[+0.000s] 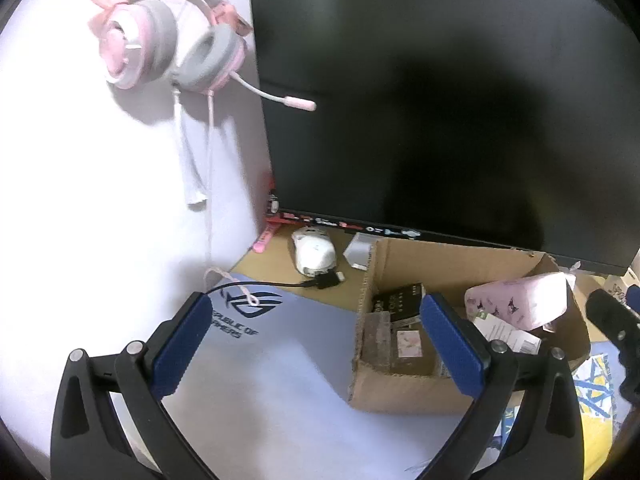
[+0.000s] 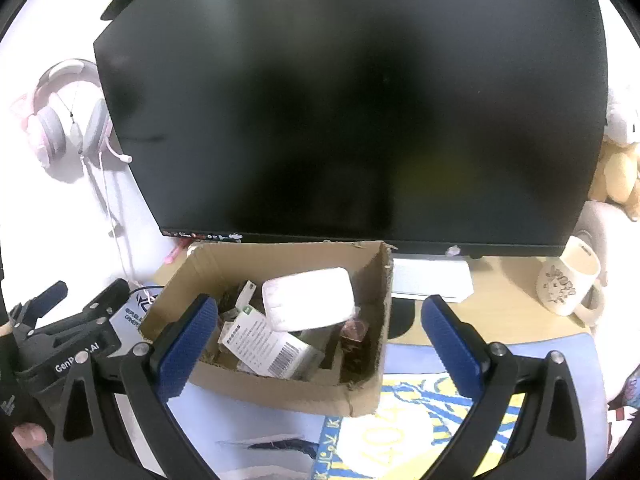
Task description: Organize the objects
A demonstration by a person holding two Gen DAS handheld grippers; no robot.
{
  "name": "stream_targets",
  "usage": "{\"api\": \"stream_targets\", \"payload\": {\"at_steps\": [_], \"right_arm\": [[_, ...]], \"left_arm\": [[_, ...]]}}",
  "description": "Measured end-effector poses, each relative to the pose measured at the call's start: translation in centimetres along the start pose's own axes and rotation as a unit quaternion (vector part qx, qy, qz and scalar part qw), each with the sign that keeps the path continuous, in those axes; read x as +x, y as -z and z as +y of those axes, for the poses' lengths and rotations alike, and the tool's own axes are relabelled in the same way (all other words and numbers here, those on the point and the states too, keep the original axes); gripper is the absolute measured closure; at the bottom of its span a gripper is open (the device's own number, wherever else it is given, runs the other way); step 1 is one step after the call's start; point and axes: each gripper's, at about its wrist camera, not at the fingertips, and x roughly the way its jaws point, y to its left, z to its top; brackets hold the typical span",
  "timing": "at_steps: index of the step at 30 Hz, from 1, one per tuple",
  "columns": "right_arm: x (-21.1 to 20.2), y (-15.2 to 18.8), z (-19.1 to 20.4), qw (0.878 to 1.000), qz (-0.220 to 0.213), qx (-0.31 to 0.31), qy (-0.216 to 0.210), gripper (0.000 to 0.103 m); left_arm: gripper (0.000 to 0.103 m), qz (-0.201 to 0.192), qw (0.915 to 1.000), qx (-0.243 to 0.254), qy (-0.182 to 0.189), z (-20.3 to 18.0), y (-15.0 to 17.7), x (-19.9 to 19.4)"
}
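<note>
A cardboard box (image 2: 280, 394) sits on the desk in front of a dark monitor (image 2: 348, 112), its top open, resting partly on a pale blue desk mat (image 1: 280, 360). Inside it, a pink-and-white tissue pack (image 2: 308, 298) lies on top, tilted against the other contents; below it sits a white carton with a barcode (image 2: 266, 344), a small green-and-white packet (image 2: 245, 295) stands toward the back, and a dark round item (image 2: 354, 330) rests against the box's right wall. From the left wrist view a black printed box (image 1: 398, 298) shows in the near-left part of the box, with a small pinkish label (image 1: 409, 349) beside it. The left gripper (image 1: 316, 340) hangs over the mat with its blue pads spread wide and nothing between them; the right gripper (image 2: 320, 340) is likewise fully released, holding nothing, with the box seen between and behind its fingers. Outside the box, a white mouse (image 1: 314, 254) lies near the monitor's foot, a cream mug (image 2: 570, 282) stands at the right, and a pink headset (image 1: 168, 36) hangs on the wall.
</note>
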Motion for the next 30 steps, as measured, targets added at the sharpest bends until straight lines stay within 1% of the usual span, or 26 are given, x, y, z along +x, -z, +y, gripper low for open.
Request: {"api": "stream_targets", "payload": {"at_steps": [2, 4, 8, 12, 16, 21, 25, 27, 30], "right_arm": [[-0.4, 0.1, -0.1, 1.000, 0.001, 0.001, 0.000, 0.000], [-0.7, 0.3, -0.1, 1.000, 0.003, 0.001, 0.002, 0.000], [-1.3, 0.7, 0.0, 1.000, 0.002, -0.004, 0.008, 0.000], [-2.0, 1.3, 0.4, 1.000, 0.001, -0.015, 0.018, 0.000], [-2.7, 2.1, 0.7, 1.000, 0.000, -0.018, 0.021, 0.000], [-3.8, 3.7, 0.8, 1.000, -0.016, -0.005, 0.019, 0.000], [-4.4, 4.4, 0.9, 0.999, -0.025, 0.006, 0.019, 0.000], [-5.0, 4.9, 0.8, 0.999, -0.036, 0.012, 0.015, 0.000], [-5.6, 5.6, 0.5, 0.998, -0.055, 0.019, 0.011, 0.000]], "left_arm": [[0.000, -0.006, 1.0000, -0.002, -0.002, 0.4, 0.3, -0.6], [0.000, -0.017, 0.9998, -0.006, 0.005, 0.8, 0.6, -1.1], [0.000, -0.016, 0.9995, -0.018, 0.020, 1.8, 1.2, -1.9], [0.000, -0.024, 0.9994, -0.019, 0.014, 2.3, 1.9, -3.0], [0.000, -0.035, 0.9993, -0.010, 0.012, 2.4, 2.5, -4.2], [0.000, -0.043, 0.9990, 0.004, 0.006, 2.3, 3.2, -5.4], [0.000, -0.045, 0.9987, -0.001, 0.026, 2.8, 3.6, -6.4], [0.000, -0.053, 0.9980, -0.006, 0.032, 3.2, 3.8, -6.9], [0.000, -0.077, 0.9963, -0.020, 0.031, 3.9, 4.4, -7.8]]}}
